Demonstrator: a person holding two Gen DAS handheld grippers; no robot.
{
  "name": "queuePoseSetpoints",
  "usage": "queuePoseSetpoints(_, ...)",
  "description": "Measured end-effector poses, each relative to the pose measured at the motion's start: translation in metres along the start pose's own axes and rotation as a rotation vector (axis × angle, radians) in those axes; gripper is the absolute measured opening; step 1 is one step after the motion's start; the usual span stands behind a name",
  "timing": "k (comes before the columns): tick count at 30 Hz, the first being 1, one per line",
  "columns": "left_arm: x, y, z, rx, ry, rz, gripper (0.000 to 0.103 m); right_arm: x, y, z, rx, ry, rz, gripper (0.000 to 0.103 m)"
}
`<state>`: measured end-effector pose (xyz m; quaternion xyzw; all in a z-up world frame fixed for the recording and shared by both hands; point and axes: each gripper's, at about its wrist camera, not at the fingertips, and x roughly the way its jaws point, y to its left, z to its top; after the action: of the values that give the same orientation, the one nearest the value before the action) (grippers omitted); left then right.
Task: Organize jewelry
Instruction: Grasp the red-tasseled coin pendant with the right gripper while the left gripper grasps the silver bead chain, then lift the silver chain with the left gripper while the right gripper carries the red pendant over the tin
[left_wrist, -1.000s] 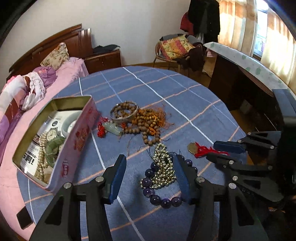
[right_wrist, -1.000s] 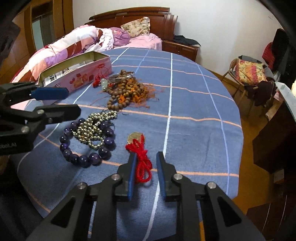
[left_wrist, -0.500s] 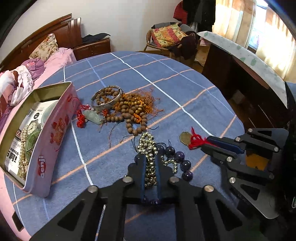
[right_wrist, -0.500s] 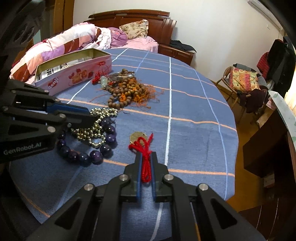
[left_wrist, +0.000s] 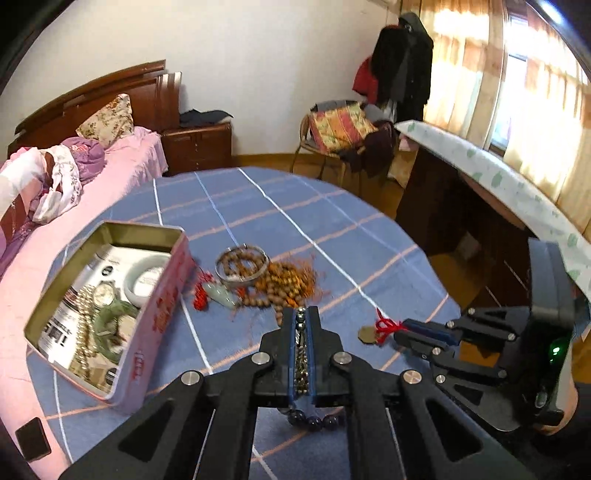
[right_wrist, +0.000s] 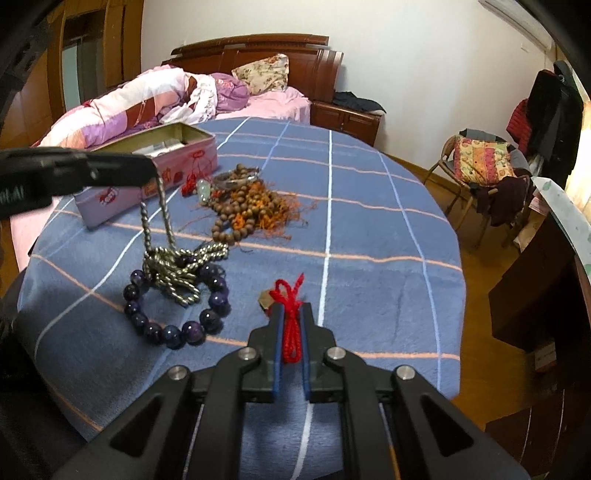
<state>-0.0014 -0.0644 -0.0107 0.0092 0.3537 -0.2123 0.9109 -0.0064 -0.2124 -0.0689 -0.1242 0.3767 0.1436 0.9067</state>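
Note:
My left gripper is shut on a silver bead chain and holds it lifted. In the right wrist view the chain hangs from the left gripper down to a bundle tangled with a purple bead bracelet on the blue cloth. My right gripper is shut on a red cord tied to a bronze pendant; it also shows in the left wrist view. An open pink tin with pearls, a watch and bangles stands at the left.
A heap of brown wooden beads with orange tassels, a silver bangle and a jade pendant with red cord lies mid-table. The round table has a blue checked cloth. A bed is behind, a chair at right.
My left gripper has risen with the silver chain, pulling it taut from the bundle. My right gripper stays shut on the red cord and has lifted slightly.

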Motion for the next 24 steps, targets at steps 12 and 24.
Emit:
queuePoseSetpoints(12, -0.04, 0.002, 0.034, 0.005, -0.128, -0.001, 0.004, -0.018, -0.004, 0.013, 0.024, -0.074, 0.016, 0.009)
queuePoseSetpoints(24, -0.065, 0.025, 0.057, 0.007, -0.203, 0.062, 0.004, -0.033, 0.004, 0.044, 0.006, -0.155, 0.056, 0.009)
